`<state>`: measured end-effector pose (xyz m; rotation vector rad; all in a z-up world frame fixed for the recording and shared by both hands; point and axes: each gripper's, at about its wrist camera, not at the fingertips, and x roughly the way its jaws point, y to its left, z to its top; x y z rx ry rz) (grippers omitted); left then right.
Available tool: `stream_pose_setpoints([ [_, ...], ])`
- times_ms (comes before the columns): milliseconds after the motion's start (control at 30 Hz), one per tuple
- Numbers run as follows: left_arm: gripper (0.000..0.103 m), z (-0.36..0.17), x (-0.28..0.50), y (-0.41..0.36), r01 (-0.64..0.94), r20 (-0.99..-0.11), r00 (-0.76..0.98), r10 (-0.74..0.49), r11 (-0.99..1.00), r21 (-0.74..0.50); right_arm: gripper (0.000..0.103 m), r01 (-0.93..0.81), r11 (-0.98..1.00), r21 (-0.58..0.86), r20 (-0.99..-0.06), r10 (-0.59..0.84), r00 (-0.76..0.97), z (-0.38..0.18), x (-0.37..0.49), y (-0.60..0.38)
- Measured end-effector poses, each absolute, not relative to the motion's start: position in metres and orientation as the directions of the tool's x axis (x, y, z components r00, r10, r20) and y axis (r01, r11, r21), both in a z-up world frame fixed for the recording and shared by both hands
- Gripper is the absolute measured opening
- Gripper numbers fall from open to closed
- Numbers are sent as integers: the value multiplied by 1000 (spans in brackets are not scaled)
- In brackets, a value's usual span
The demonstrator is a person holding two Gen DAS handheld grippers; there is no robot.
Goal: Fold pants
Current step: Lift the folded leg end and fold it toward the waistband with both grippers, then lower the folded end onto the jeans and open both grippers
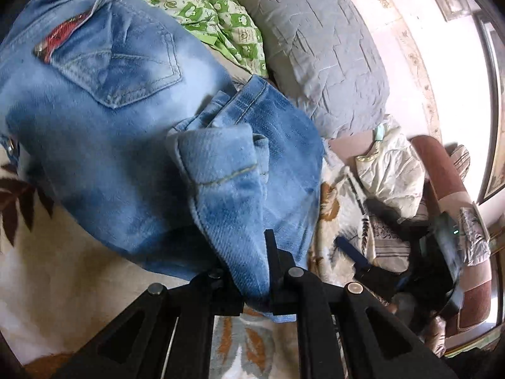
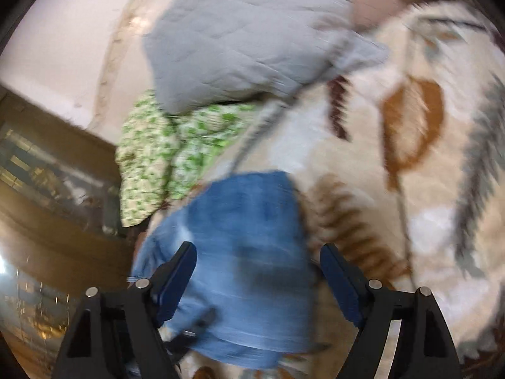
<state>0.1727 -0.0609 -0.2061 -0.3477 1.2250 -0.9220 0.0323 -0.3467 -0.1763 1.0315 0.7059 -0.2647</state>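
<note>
The left hand-held gripper (image 1: pixel 249 287) pinched the soft, heavy jeans (image 1: pixel 126 120) at a hem fold, while the right hand-held gripper (image 2: pixel 258 281) stood spread over denim at twelve o'clock.

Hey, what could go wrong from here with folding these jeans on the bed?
1. The left gripper pinches only a narrow bunch of the jeans; the denim may slip out.
2. The right gripper is open, gripping nothing, so the fold it hovers over could fall open.
3. The gray pillow and green patterned bedding crowd the jeans and may catch the fabric.
</note>
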Motion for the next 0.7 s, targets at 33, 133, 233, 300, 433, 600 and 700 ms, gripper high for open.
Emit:
stream_pose_setpoints([
  [33, 12, -210, 173, -64, 431, -665, 22, -747, 607, -668, 82, 537, 488, 688, -665, 127, 736, -186, 29, -347],
  [133, 15, -220, 173, -63, 435, -681, 17, -732, 619, -654, 76, 570, 464, 678, -696, 156, 701, -208, 29, -345],
  [233, 26, -220, 173, -60, 449, -696, 24, -718, 630, -634, 68, 562, 475, 677, -705, 198, 681, -222, 33, -336],
  [300, 41, -215, 174, -63, 472, -720, 32, -693, 646, -600, 68, 568, 489, 662, -717, 195, 669, -226, 34, -329],
  [433, 50, -203, 188, -75, 532, -772, 8, -635, 657, -535, 66, 559, 488, 670, -717, 231, 658, -237, 34, -323],
  [600, 48, -215, 200, -79, 547, -783, -72, -618, 632, -549, 65, 553, 452, 700, -695, 251, 674, -240, 34, -325],
  [700, 31, -216, 198, -79, 529, -793, -50, -608, 657, -537, 53, 548, 472, 690, -702, 256, 664, -237, 42, -317],
])
